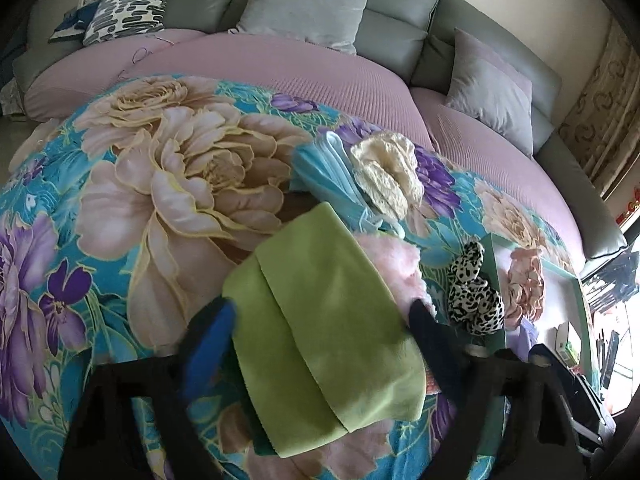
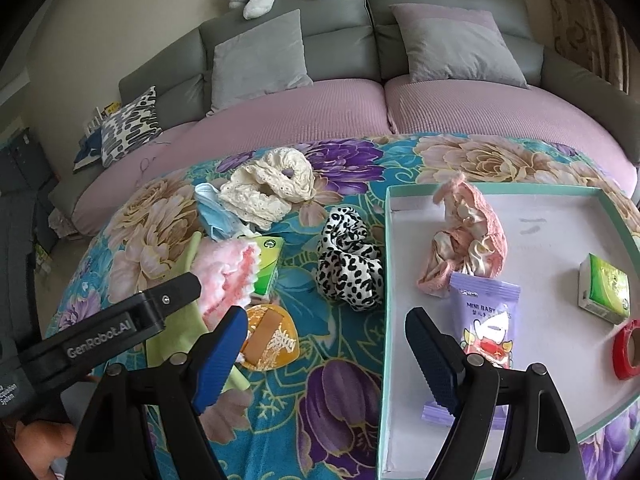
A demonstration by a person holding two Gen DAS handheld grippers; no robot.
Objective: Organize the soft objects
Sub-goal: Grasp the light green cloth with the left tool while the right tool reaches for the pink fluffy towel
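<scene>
Down over the folded green cloth (image 1: 320, 320) hangs the left gripper (image 1: 324, 312), its two fingers standing either side of the cloth with a gap showing at each pad, so the jaws are apart and not pressing it. That cloth lies on the flowered blanket (image 1: 140, 180), which carries everything, and partly covers a fluffy pink cloth (image 1: 394, 264). Toward the blanket's far edge sit a cream lace scrunchie (image 2: 272, 188) and, touching it, a light blue face mask (image 2: 214, 212). A leopard-print scrunchie (image 2: 348, 264) lies just beside the left wall of the shallow box lid (image 2: 387, 280). Inside the lid are a pink scrunchie (image 2: 466, 240), a purple wipes packet (image 2: 486, 320), a green tissue pack (image 2: 604, 288) and a red tape roll (image 2: 628, 348). The right gripper (image 2: 326, 356) hovers with its jaws wide and nothing between them, above the lid's left wall.
</scene>
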